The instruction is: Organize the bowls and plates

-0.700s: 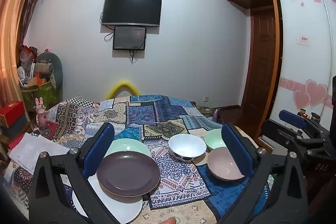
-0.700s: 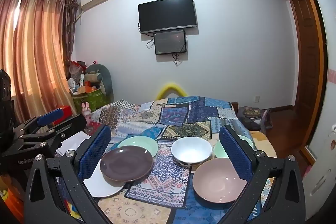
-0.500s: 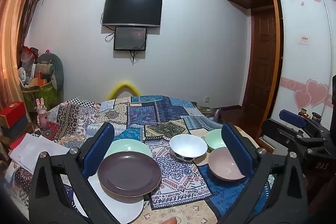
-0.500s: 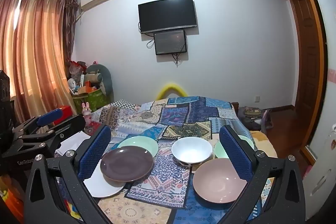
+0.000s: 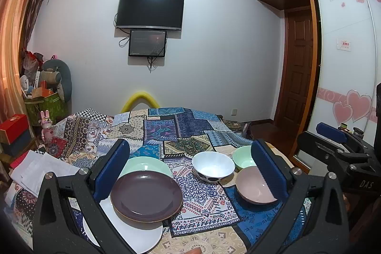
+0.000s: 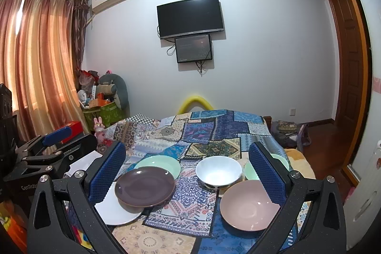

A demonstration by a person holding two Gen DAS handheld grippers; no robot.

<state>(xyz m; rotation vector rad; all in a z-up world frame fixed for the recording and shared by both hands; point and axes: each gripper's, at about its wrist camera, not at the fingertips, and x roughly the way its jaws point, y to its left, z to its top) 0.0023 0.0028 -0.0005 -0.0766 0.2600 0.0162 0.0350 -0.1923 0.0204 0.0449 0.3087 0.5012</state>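
Note:
On the patchwork cloth a dark purple plate [image 5: 146, 198] overlaps a white plate [image 5: 128, 233] and a mint green plate [image 5: 145, 164]. To the right stand a white bowl [image 5: 213, 168], a mint bowl [image 5: 243, 157] and a pink bowl [image 5: 253, 185]. My left gripper [image 5: 190, 166] hovers above them, open and empty. In the right wrist view the same purple plate [image 6: 145, 186], white bowl [image 6: 218, 171] and pink bowl [image 6: 247, 205] lie below my right gripper [image 6: 187, 168], also open and empty.
The patchwork-covered table [image 5: 166, 125] runs back toward a wall with a TV [image 5: 150, 10]. White papers [image 5: 40, 170] lie at its left edge. A cluttered green bin [image 6: 104, 111] and curtain [image 6: 35, 63] are left; a wooden door [image 5: 297, 68] is right.
The left wrist view has shifted very slightly; both grippers stay open and the dishes have not moved.

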